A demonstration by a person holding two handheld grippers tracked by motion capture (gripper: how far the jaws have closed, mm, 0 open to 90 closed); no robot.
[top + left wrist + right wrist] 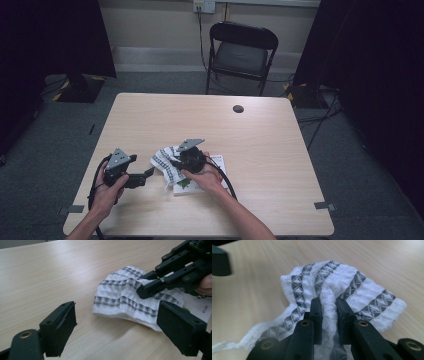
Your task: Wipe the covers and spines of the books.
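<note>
A white cloth [165,162] with grey patterned stripes lies crumpled near the front middle of the table. My right gripper [176,161] is shut on a bunched fold of the cloth [342,287], pinched between its fingers [315,312]. My left gripper [148,173] sits just left of the cloth and points at it, jaws wide open with nothing between them. In the left gripper view the cloth [120,300] lies a little beyond the open fingers [60,327], and the right gripper [147,286] grips its far side.
A white booklet with green print [192,184] lies under the right hand and partly under the cloth. The wooden table [250,140] has a round cable hole [238,108] at the back. A black folding chair [241,52] stands behind it.
</note>
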